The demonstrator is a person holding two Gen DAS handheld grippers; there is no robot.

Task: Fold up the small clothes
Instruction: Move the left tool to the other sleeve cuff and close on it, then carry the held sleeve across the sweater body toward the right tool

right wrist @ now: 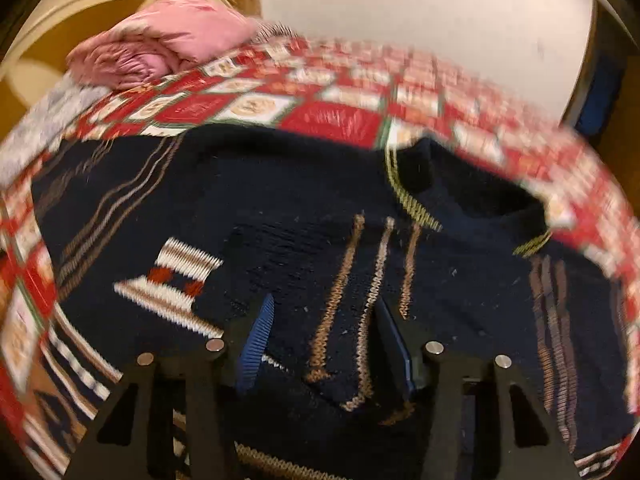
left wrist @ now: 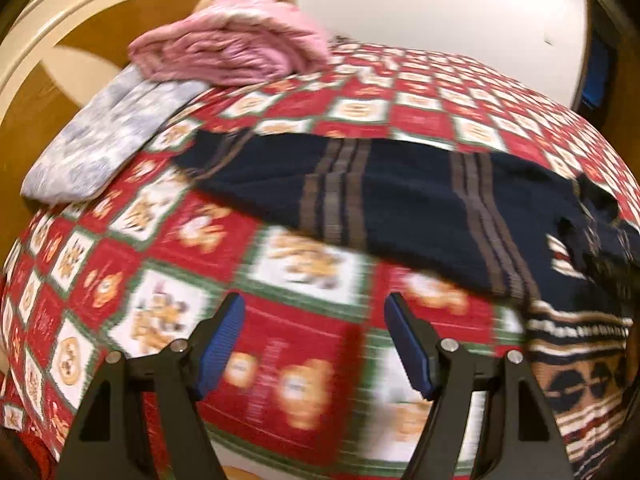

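Two folded garments, a pink one and a grey one, are sitting at the table edge. A navy sweater is lying spread, not yet folded. The left gripper is hovering open and empty; the right gripper is gaping over sweater knit, not visibly pinching it

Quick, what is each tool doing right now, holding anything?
Left tool: open, holding nothing, above the red patterned tablecloth.
Right tool: open, over the dark knitted sweater; nothing visibly pinched between its pads.

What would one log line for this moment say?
stage: sweater spread on cloth | left gripper: open, empty, over cloth | right gripper: open over sweater | pink pile: far edge
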